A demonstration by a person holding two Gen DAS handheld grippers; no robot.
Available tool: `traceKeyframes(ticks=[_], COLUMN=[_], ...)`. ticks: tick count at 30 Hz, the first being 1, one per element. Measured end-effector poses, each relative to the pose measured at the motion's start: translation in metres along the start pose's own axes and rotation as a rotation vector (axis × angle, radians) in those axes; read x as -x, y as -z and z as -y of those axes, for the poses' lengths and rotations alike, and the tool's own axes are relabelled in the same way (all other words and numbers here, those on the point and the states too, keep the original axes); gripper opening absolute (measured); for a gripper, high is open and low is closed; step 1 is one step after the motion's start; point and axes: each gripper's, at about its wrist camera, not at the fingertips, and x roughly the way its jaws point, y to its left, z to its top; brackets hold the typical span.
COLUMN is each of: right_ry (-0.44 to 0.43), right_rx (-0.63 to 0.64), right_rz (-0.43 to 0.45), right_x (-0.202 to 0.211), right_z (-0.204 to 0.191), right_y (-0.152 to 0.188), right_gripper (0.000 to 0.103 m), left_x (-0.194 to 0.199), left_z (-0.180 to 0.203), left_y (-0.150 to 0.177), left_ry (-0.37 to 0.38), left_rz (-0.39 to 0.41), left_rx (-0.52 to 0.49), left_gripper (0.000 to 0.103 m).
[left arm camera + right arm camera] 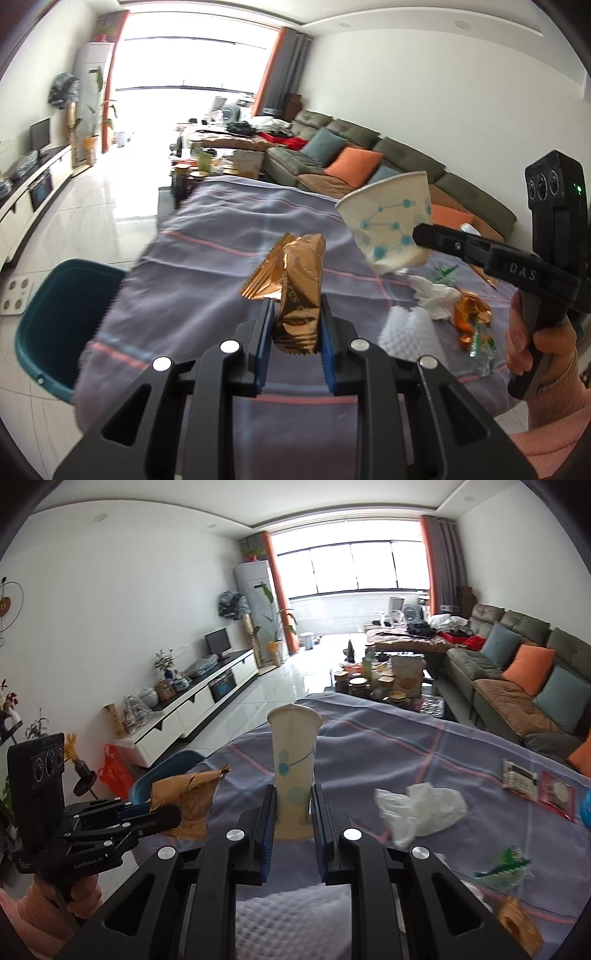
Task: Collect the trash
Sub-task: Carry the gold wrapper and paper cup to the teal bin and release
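Observation:
My left gripper (pixel 295 325) is shut on a crumpled gold snack wrapper (pixel 295 280), held above the grey-blue checked tablecloth (pixel 221 221). The same left gripper (pixel 162 818) and gold wrapper (pixel 188 797) show at the lower left of the right wrist view. My right gripper (pixel 293 812) is shut on a squashed white paper cup (pixel 293 764) with blue dots, which stands upright between the pads. In the left wrist view the cup (pixel 391 225) hangs tilted at the tip of the right gripper (pixel 421 236), above the cloth.
A teal bin (pixel 59 325) stands on the floor off the table's left edge. On the cloth lie crumpled white tissue (pixel 421 812), a green-and-clear wrapper (pixel 506 867), an orange wrapper (pixel 469 317), a white quilted pad (pixel 295 923) and flat packets (pixel 535 782). A sofa (pixel 369 155) lies to the right.

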Motion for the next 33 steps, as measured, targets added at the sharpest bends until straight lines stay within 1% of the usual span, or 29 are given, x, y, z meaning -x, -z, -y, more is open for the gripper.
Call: traceKeyframes(ticks=[6,13,17,21,25,28,31,33], right_ry=[-0.078,-0.170,-0.205,-0.240,-0.271,-0.278,-0.272,-0.272], right_rx=[0.032,0.057,0.101,0.132,0.143,0.148,0.151,0.138], right_rz=[-0.034,-0.076,-0.089,-0.104,-0.128,-0.159,-0.198,-0.233], right_x=[-0.027,-0.065,-0.086,-0.106,-0.130,-0.148,-0.168,-0.183], right_z=[-0.031,-0.067,-0.097,-0.124,-0.147,-0.159,-0.166,-0.170], right_y=[-0.005,-0.017,-0.025,-0.032,-0.038,-0.038,-0.038,-0.037], right_gripper=[0.019,0.019,0.019,0.019,0.019,0.019,0.019,0.019], left_x=[0.016,0.034,0.047,0.052,0.052,0.049,0.044,0.039], left_z=[-0.031,-0.070,-0.100,-0.128,-0.156,-0.172,-0.186,-0.196], left_y=[0.001,0.001,0.000,-0.001,0.001,0.002,0.005,0.006], left_ry=[-0.069,-0.169,-0.250,-0.320,-0.361,-0.382,-0.421,-0.425], left_rz=[0.014,0.038,0.056,0.056,0.043,0.032,0.020,0.007], left_rx=[0.055,0.118,0.165,0.207,0.250,0.278,0.298,0.326], left_gripper=[0.024,0.024,0.024,0.024,0.024,0.024,0.024,0.024])
